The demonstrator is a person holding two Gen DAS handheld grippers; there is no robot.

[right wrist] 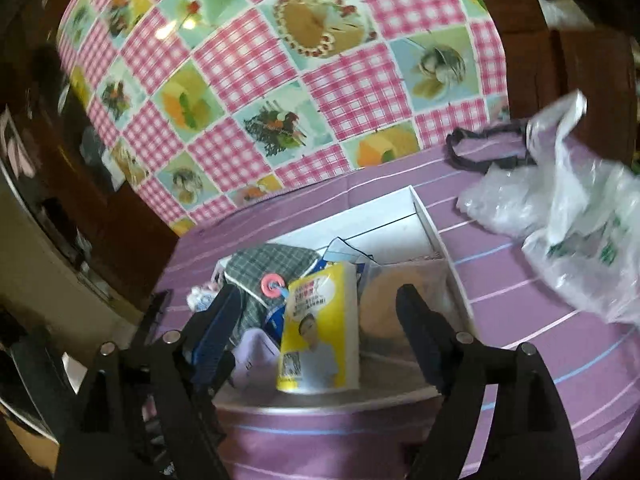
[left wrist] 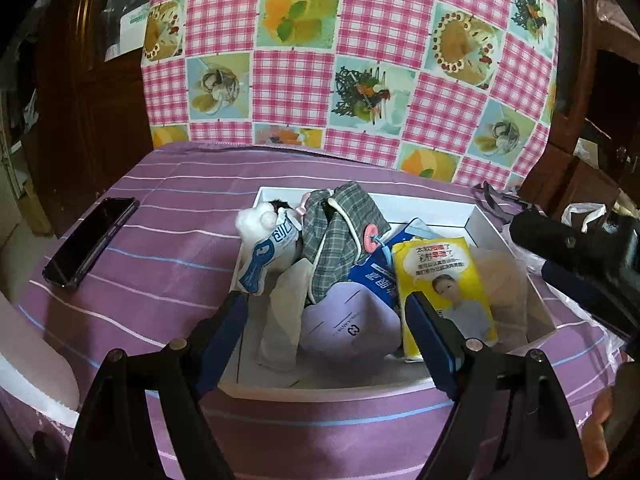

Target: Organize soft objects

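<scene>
The soft things sit gathered in a white box [left wrist: 486, 222] on the striped purple cloth [left wrist: 160, 272], which keeps them in one place rather than loose on the bed. A yellow pack [left wrist: 444, 280] stands on edge near the box's front wall, propped against the pile at its left; beside it, in the right-hand corner, lies a clear bag with a tan pad [right wrist: 386, 304]. A grey plaid pouch [left wrist: 340, 240] leans across the middle, a lilac pack [left wrist: 352, 328] lies at the front, and a white plush toy [left wrist: 260, 222] hangs over the left rim.

The left gripper [left wrist: 326, 320] hovers over the front of the box, jaws wide apart, holding nothing. The right gripper [right wrist: 316, 312] is likewise spread, with the yellow pack standing free between its fingers; the blur makes contact hard to judge, but the pads look clear of it.

A phone [left wrist: 90, 240] lies by the cloth's left edge, a plastic bag [right wrist: 568, 216] toward the right edge, both outside the box.
</scene>
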